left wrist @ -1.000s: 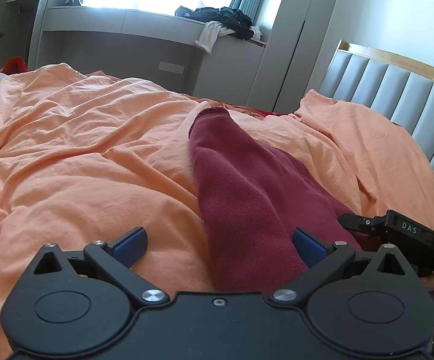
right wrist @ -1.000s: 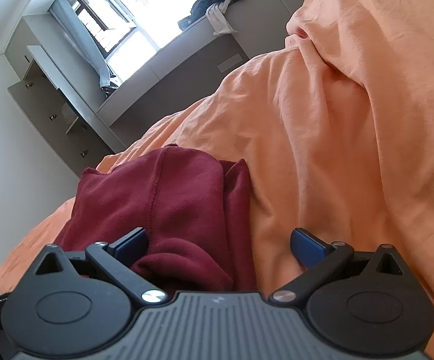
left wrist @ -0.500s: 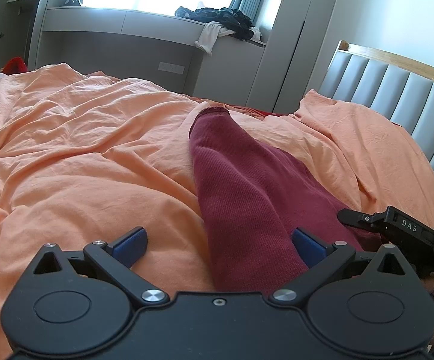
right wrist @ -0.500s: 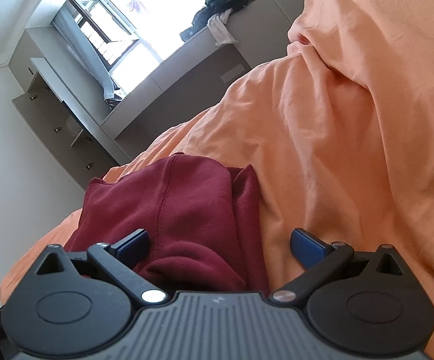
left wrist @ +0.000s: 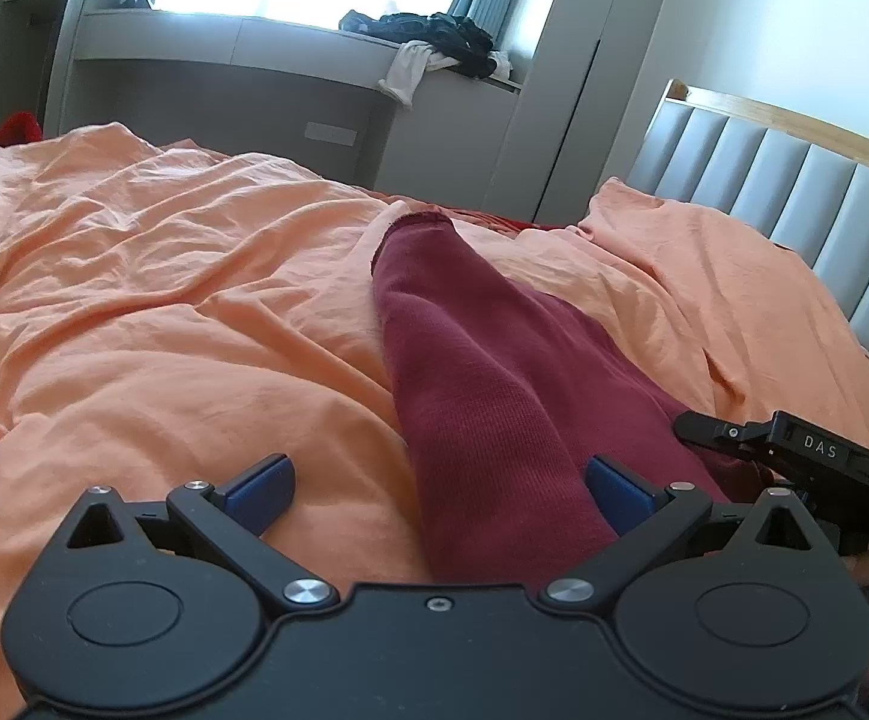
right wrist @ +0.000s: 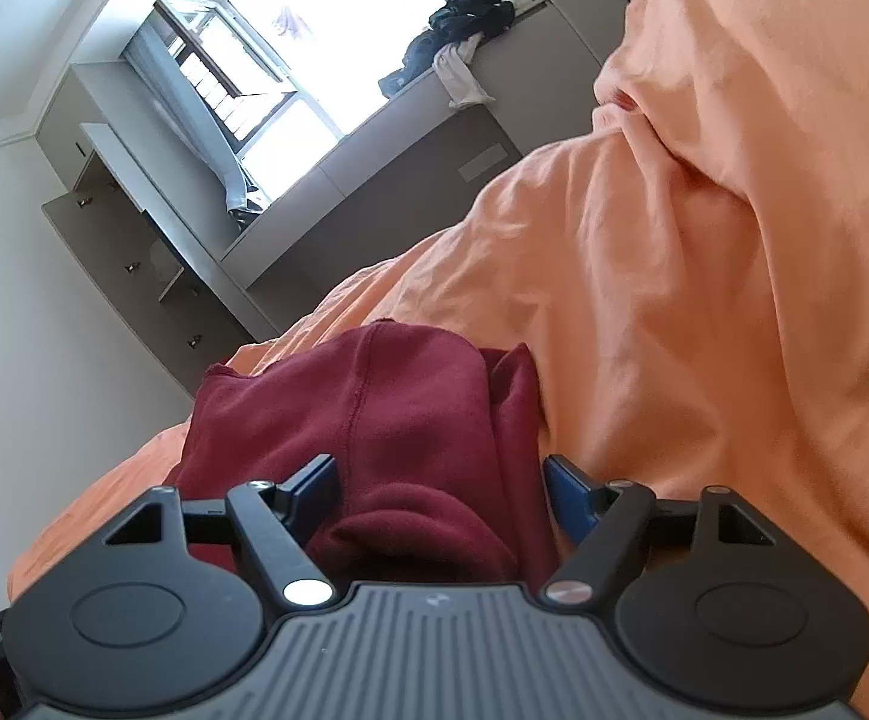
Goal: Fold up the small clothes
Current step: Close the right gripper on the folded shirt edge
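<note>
The left gripper [left wrist: 437,483] is held wide open, as before, over the orange bedding [left wrist: 134,330], the maroon garment [left wrist: 482,396] stretching toward twelve o'clock. The right gripper [right wrist: 440,486] has narrowed its jaws around the garment's bunched edge (not yet pinched), so a fold is judged imminent.

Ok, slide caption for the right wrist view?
Right gripper closing around bunched maroon garment on orange bedding.

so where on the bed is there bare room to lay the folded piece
Free: the wide orange duvet left of the maroon garment, up to the window bench. Crowded: right of it, by the right gripper and headboard.
</note>
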